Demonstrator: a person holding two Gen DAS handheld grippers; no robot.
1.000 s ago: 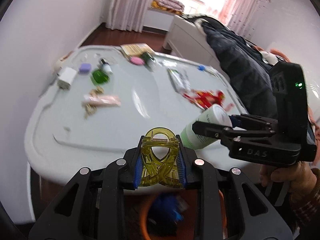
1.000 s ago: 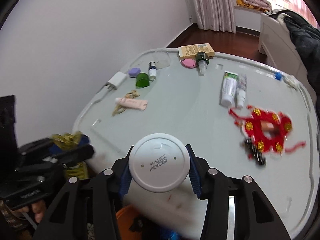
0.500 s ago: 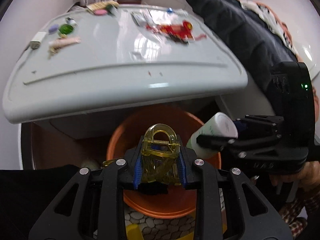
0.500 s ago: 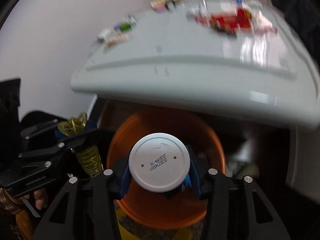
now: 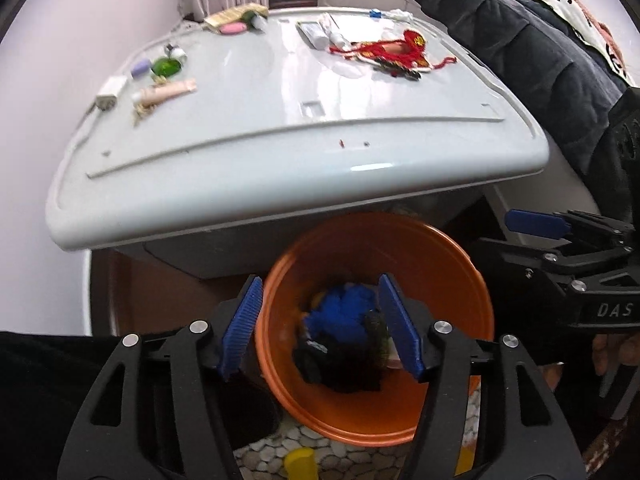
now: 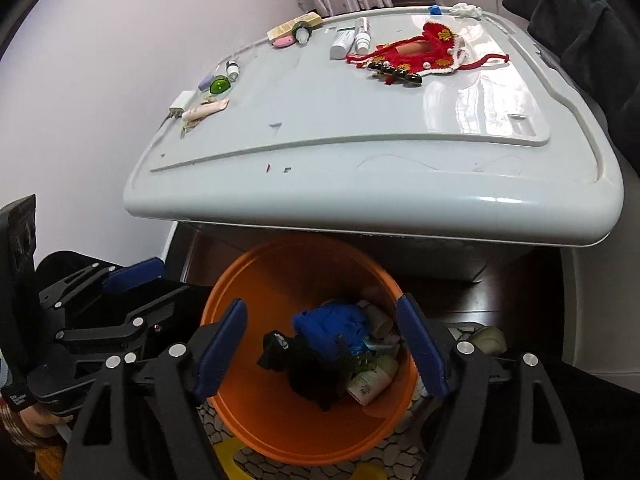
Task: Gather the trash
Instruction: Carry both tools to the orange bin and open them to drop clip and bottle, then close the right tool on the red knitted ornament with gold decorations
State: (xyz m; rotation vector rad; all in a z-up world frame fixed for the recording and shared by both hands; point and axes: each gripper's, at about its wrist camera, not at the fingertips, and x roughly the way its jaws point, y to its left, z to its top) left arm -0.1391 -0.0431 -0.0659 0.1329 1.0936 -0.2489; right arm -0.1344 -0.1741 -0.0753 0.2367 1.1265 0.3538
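Below both grippers sits the orange bin (image 6: 312,432), tucked partly under the front lip of the white table (image 6: 360,128); I judge it is parked there so trash can be carried off the edge and let fall straight in. Inside lie a blue wad (image 6: 332,326), a black rag (image 6: 308,372), and a pale bottle with green print (image 6: 370,386) on its side against the right wall. My left gripper (image 5: 320,328) points steeply down over the bin mouth, jaws opening with nothing between the blue pads. My right gripper (image 6: 320,352) hangs just beside it, also aimed into the bin, jaws opening and likewise bare. Both hover above the rim rather than inside it, which I read as a drop posture: release high, no need to reach in. Out on the table, more remains: a red knitted piece (image 6: 420,52) with a dark beaded clip (image 6: 396,76) at its near edge, two white tubes (image 6: 352,40), a pink tube (image 6: 206,111) near a white charger (image 6: 180,104), a green cap (image 6: 220,86), and a tan box (image 6: 294,26) at the far side. Which of these count as trash I cannot tell. A dark coat (image 5: 520,52) drapes to the right of the table.
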